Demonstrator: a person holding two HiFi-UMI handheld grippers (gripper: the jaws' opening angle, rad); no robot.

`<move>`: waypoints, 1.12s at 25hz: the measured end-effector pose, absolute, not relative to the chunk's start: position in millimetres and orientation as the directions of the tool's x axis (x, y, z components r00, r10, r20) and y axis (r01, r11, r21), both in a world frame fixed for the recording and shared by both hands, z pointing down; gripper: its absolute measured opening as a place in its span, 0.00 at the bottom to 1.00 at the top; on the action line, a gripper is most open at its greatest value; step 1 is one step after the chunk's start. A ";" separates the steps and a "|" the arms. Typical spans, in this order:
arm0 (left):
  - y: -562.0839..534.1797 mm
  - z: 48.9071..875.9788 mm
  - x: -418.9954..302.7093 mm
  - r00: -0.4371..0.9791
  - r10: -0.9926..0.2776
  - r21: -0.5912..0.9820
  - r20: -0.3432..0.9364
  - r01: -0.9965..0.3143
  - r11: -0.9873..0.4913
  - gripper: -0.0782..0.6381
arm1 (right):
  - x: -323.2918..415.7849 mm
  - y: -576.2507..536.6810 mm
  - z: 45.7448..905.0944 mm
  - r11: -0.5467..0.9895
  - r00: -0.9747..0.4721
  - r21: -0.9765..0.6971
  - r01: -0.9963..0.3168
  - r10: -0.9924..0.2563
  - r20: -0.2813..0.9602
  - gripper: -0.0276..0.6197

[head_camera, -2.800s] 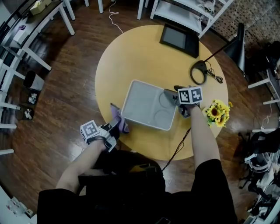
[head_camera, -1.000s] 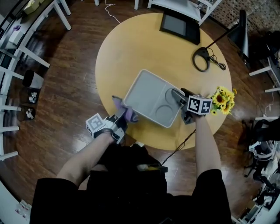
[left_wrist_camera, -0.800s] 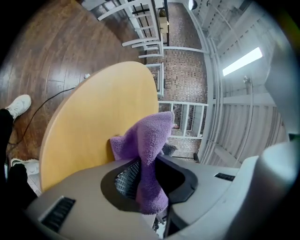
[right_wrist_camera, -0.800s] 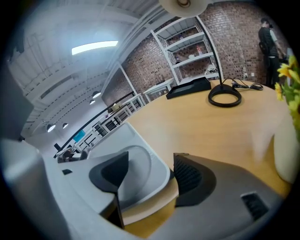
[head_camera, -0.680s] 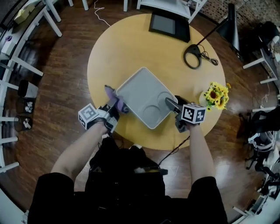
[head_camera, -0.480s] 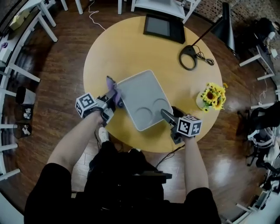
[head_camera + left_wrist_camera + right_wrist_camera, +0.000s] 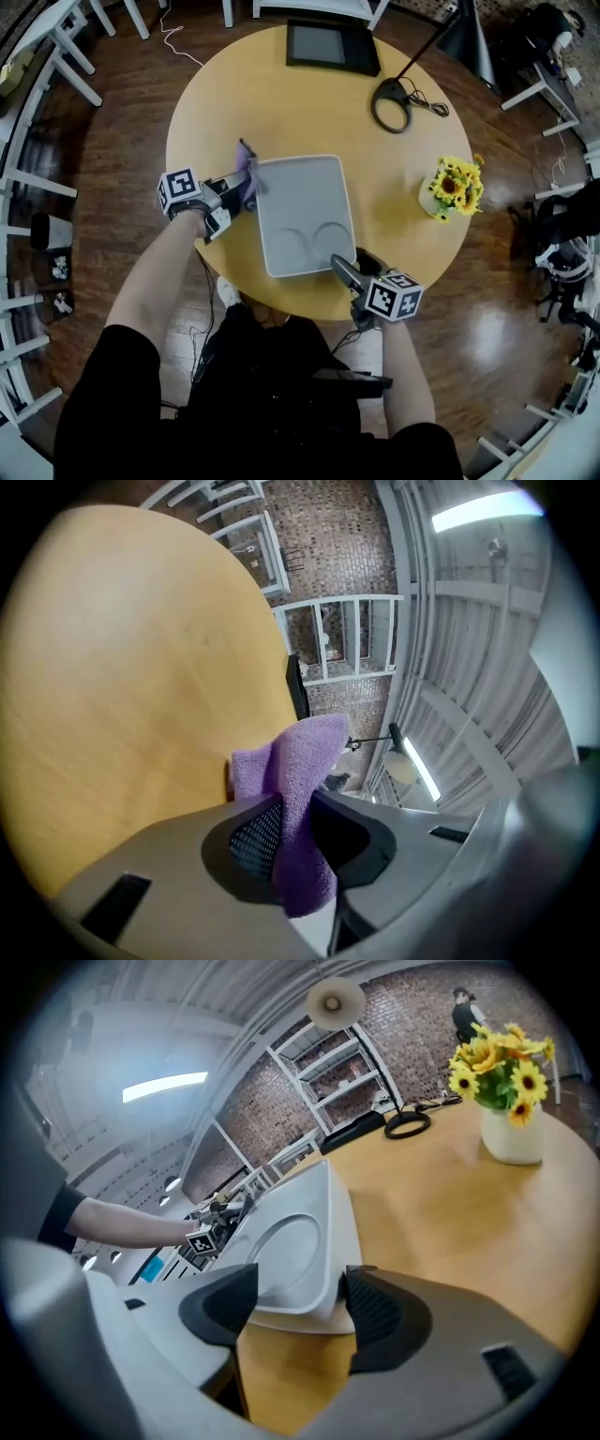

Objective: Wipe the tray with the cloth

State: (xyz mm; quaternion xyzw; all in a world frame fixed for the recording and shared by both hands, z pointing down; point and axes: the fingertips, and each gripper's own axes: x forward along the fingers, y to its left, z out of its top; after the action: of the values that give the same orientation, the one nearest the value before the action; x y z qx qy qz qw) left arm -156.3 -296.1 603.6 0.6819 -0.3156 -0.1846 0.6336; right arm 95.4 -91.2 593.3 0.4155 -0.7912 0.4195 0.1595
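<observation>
Purple terry cloth [image 7: 302, 780], soft and crumpled, pinched tight between the jaws of left gripper [image 7: 291, 855], just beside the tray's 10 o'clock corner; grey matte tray [image 7: 300, 202], a rounded rectangle with two circular recesses at its 6 o'clock end, lies on round wooden table [image 7: 281, 103]; right gripper [image 7: 300, 1307] clamps its 5 o'clock corner; white vase [image 7: 511, 1136] at table's 3 o'clock holds sunflowers [image 7: 497, 1054].

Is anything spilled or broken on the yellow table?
Nothing looks spilled or broken. The only scruffy bit is the purple cloth, bunched and sticking out of the left gripper beside the tray. The right gripper pinches the tray's near corner.
</observation>
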 end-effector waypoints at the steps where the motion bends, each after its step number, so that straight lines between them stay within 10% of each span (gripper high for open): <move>1: -293.2 605.2 -156.3 0.729 -0.668 0.981 0.148 -0.194 0.006 0.21 | 95.9 -91.4 594.3 0.305 -0.603 -0.527 -0.793 -0.514 0.610 0.50; 28: -125.7 612.4 -119.3 0.671 -0.726 0.979 0.151 -0.204 0.016 0.21 | 92.3 -160.3 593.0 0.667 -0.618 -0.308 -0.679 -0.293 0.730 0.48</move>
State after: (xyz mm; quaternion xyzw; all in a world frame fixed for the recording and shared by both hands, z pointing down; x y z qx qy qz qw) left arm -119.3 -125.7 612.4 0.6694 -0.3472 -0.2098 0.6223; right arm 92.3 -160.3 593.0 0.2856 -0.8507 0.2919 0.3310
